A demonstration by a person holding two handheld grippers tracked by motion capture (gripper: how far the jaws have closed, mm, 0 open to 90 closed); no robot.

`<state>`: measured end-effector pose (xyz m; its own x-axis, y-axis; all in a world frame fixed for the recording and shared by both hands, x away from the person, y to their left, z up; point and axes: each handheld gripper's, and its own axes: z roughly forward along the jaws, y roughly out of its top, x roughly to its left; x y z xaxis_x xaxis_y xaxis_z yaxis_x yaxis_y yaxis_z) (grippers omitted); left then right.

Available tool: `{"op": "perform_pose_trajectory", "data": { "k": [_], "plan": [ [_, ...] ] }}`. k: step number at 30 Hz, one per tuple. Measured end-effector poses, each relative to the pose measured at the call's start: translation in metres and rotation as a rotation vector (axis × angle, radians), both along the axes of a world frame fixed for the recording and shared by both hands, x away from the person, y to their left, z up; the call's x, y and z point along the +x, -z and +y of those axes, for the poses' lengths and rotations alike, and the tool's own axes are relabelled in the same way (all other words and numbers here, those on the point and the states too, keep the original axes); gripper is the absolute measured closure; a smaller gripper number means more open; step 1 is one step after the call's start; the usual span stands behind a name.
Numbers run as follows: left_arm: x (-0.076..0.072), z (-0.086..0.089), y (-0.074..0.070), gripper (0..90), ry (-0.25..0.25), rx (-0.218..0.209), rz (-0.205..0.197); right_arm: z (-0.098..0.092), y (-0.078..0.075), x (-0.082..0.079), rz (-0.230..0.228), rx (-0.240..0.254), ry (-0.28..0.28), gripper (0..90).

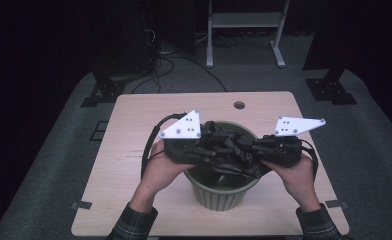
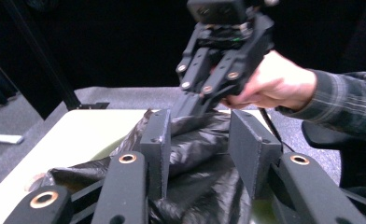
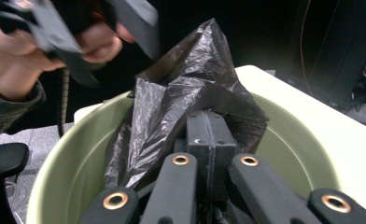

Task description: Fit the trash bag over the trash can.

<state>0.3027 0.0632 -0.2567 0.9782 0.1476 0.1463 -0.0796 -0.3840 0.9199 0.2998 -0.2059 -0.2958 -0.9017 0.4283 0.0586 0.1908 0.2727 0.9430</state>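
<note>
Dim room, table [image 1: 134, 115] lit from above; dark surroundings, far hand [image 3: 13, 51] motion-blurred; soft focus throughout

This looks like a lab or recording studio rather than a home — a small light-wood tabletop [image 1: 134, 150] stands alone on grey carpet [image 1: 49, 165], ringed by black curtains [image 1: 34, 45]. Black stand bases [image 1: 103, 92] sit at the far corners, loose cables [image 1: 169, 65] trail across the floor, and a white metal frame [image 1: 244, 30] stands behind — equipment, not furniture for living.
</note>
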Motion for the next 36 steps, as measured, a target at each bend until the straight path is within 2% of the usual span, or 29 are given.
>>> {"op": "perform_pose_trajectory", "data": {
  "k": [5, 10, 13, 16, 21, 26, 30, 36],
  "plan": [
    [0.010, -0.001, 0.005, 60.7, -0.002, -0.026, 0.032, 0.004, 0.000, -0.002, -0.010, -0.017, -0.026, 90.0],
    [0.018, -0.007, 0.007, 61.9, 0.009, -0.007, 0.050, 0.005, 0.000, -0.003, -0.010, -0.013, -0.045, 90.0],
    [0.021, -0.010, 0.008, 63.0, 0.028, -0.023, 0.066, 0.006, 0.000, -0.004, -0.012, -0.011, -0.052, 90.0],
    [0.023, -0.012, 0.008, 70.1, 0.041, -0.021, 0.075, 0.006, 0.000, -0.004, -0.011, -0.015, -0.056, 90.0],
    [0.024, -0.012, 0.008, 89.6, 0.069, -0.031, 0.086, 0.006, 0.000, -0.005, -0.012, -0.008, -0.064, 90.0],
    [0.022, -0.008, 0.007, 89.8, 0.072, -0.034, 0.084, 0.003, 0.001, -0.005, -0.010, -0.008, -0.057, 90.0],
    [0.020, 0.000, 0.006, 89.9, 0.056, -0.031, 0.075, 0.000, 0.002, -0.005, -0.008, -0.007, -0.046, 90.0],
    [0.019, 0.018, 0.009, 89.9, 0.024, -0.028, 0.076, -0.014, 0.005, -0.003, -0.002, -0.009, 0.010, 90.0]
  ]
}}
